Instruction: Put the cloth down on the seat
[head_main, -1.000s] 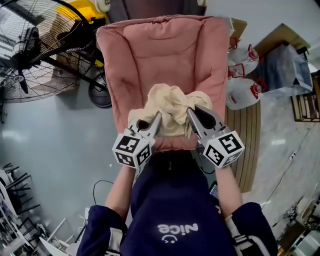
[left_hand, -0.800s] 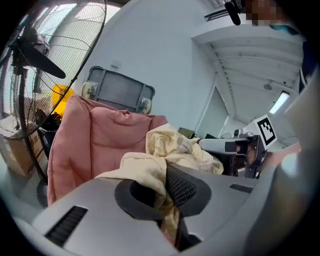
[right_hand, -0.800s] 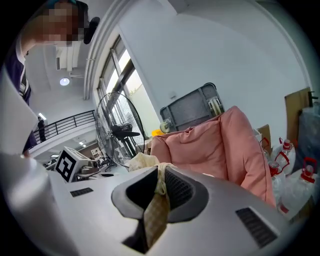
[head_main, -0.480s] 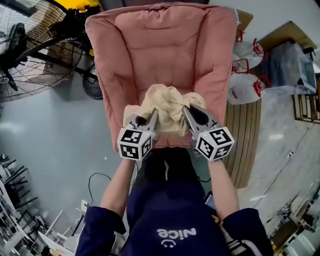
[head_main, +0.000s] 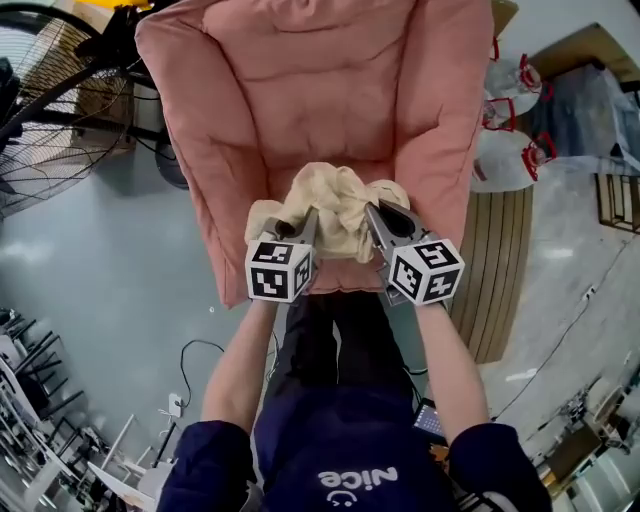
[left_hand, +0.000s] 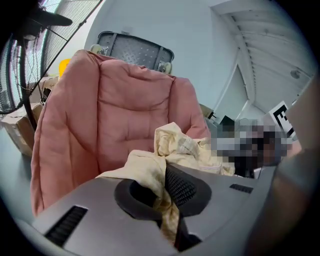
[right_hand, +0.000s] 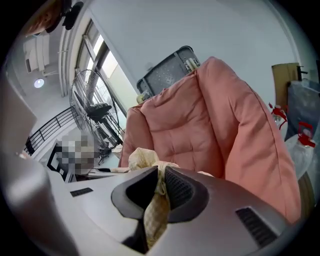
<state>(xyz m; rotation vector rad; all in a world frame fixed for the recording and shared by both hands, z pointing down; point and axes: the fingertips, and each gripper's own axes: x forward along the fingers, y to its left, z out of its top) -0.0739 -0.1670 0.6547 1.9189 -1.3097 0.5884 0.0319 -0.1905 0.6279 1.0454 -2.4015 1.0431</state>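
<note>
A crumpled cream cloth (head_main: 335, 205) hangs bunched between my two grippers, just above the front of the pink padded seat (head_main: 320, 90). My left gripper (head_main: 305, 222) is shut on the cloth's left edge; in the left gripper view the cloth (left_hand: 150, 172) is pinched between the dark pads. On the other side, my right gripper (head_main: 372, 215) is shut on the right edge, and a strip of cloth (right_hand: 159, 200) runs down between its jaws. The pink chair back (left_hand: 125, 110) rises straight ahead, also seen as the chair (right_hand: 210, 120) in the right gripper view.
A large floor fan (head_main: 50, 110) stands left of the chair. White jugs with red caps (head_main: 510, 120) and a wooden slatted board (head_main: 500, 270) lie to its right. Grey floor surrounds the chair. A metal frame (left_hand: 135, 50) tops the chair back.
Both grippers have come down with the cloth toward the seat, and the chair now fills more of the head view. Grip on the cloth is unchanged.
</note>
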